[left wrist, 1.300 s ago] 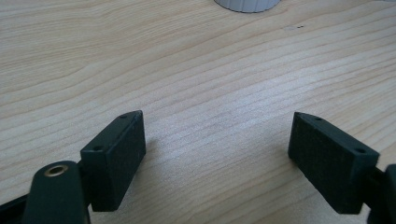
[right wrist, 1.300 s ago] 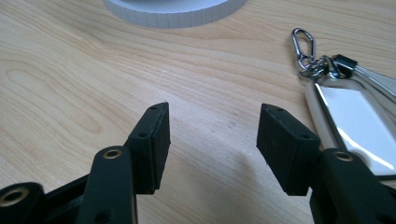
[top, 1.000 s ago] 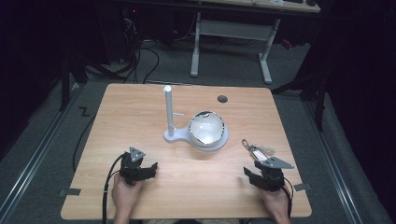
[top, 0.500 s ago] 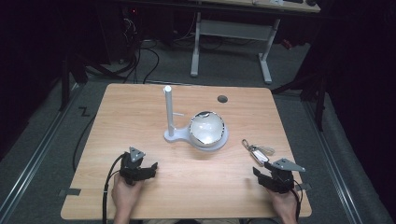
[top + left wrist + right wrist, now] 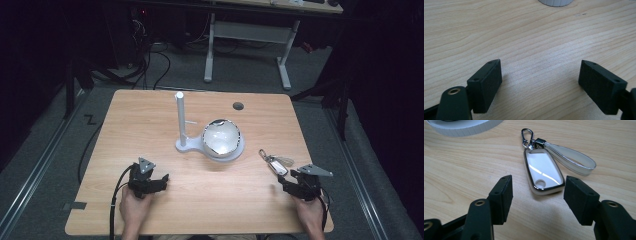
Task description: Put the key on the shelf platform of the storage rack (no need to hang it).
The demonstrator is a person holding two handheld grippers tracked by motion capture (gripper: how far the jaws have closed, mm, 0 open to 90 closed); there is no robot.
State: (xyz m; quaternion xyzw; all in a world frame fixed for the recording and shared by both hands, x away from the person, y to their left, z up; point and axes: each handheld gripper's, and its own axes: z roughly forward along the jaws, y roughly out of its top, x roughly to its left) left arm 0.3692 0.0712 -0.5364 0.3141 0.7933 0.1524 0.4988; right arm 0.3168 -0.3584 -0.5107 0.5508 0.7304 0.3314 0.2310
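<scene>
Two grippers [image 5: 159, 181] [image 5: 283, 183], one key fob [image 5: 544, 172], one white stand [image 5: 181, 125], one bowl [image 5: 221, 138].

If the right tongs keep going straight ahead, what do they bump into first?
Most likely the key fob. It lies flat on the table just ahead of the right tongs, whose jaws have just been opening, with nothing between them yet.

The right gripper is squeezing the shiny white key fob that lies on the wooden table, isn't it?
Not squeezing. The right gripper is open: its jaws stand apart on either side of the shiny white key fob, not touching it, as the right gripper view shows. The fob does lie on the wooden table.
</scene>
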